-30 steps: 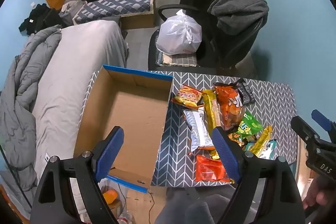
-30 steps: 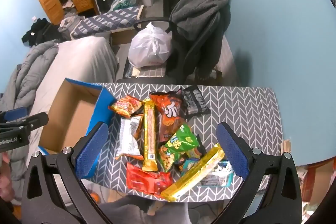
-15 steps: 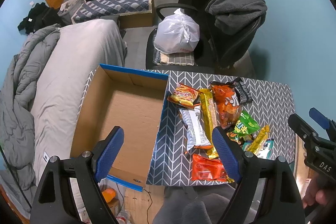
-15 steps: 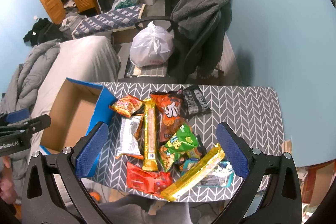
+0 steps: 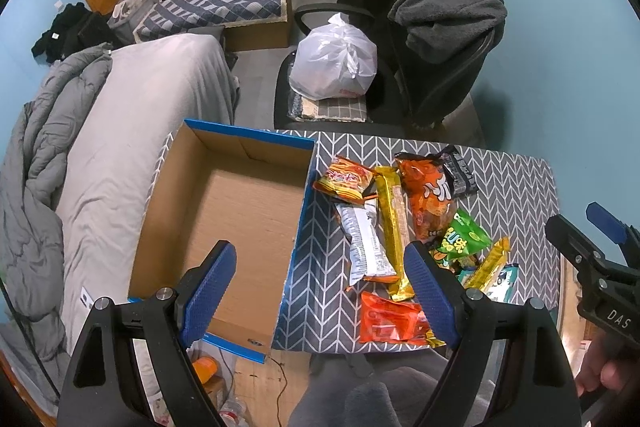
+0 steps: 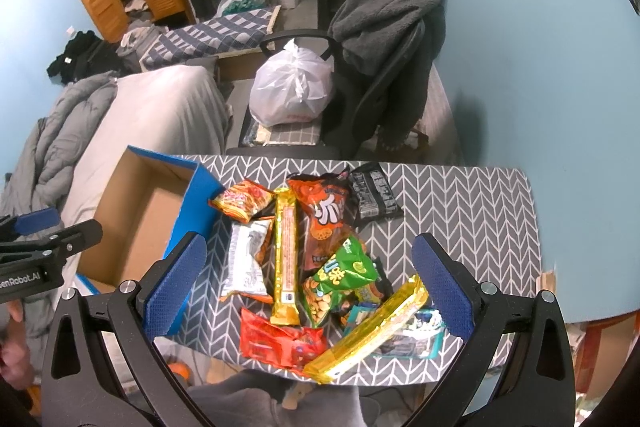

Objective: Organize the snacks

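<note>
An empty cardboard box (image 5: pixel 240 211) with blue outer walls sits on the left of the table (image 5: pixel 516 187). A pile of snack packets lies to its right: a long gold bar (image 6: pixel 286 247), an orange bag (image 6: pixel 326 223), a green bag (image 6: pixel 344 275), a white packet (image 6: pixel 246 263), a red packet (image 6: pixel 280 341), a black packet (image 6: pixel 370 195). My left gripper (image 5: pixel 320 291) hovers open above the box's right wall, high over the table. My right gripper (image 6: pixel 308 287) hangs open above the pile, holding nothing.
An office chair (image 6: pixel 384 67) with a grey fleece and a white plastic bag (image 6: pixel 292 91) stands behind the table. A bed with grey bedding (image 5: pixel 100 147) runs along the left. A blue wall (image 6: pixel 540 47) is on the right. A person's knees show below the table's front edge.
The left view has shifted slightly, so box and snacks sit a little further left and up in it. The right gripper has barely moved. Both stay open.
</note>
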Tool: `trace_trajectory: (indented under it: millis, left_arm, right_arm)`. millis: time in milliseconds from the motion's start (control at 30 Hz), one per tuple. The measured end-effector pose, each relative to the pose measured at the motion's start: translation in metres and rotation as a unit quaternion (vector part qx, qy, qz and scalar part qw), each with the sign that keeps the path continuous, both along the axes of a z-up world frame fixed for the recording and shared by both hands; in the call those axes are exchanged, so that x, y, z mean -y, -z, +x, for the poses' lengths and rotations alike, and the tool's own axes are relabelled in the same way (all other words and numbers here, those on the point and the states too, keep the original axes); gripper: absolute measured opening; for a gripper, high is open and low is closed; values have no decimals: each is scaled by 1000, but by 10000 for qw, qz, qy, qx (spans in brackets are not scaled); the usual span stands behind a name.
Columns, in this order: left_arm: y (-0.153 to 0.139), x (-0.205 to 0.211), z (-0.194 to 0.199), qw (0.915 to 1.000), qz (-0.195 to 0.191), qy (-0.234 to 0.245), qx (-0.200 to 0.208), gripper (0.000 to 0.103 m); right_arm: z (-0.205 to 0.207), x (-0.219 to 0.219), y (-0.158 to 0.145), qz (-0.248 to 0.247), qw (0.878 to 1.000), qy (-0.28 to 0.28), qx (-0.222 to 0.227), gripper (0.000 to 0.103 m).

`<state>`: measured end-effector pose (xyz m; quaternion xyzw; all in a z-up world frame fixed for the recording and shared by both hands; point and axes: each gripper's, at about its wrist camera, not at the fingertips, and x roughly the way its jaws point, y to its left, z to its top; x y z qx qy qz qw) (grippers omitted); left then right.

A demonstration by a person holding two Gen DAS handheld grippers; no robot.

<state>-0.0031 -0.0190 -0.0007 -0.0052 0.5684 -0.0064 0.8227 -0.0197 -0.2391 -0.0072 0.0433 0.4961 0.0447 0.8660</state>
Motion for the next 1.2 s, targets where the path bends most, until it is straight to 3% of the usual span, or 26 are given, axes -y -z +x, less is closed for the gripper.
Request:
trace_trajectory:
  millis: [1200]
  left_arm:
    - [8,10,-2,9999,-48,14,-107,87]
  right_arm:
    - [3,1,0,39,10000,-27,-59,101]
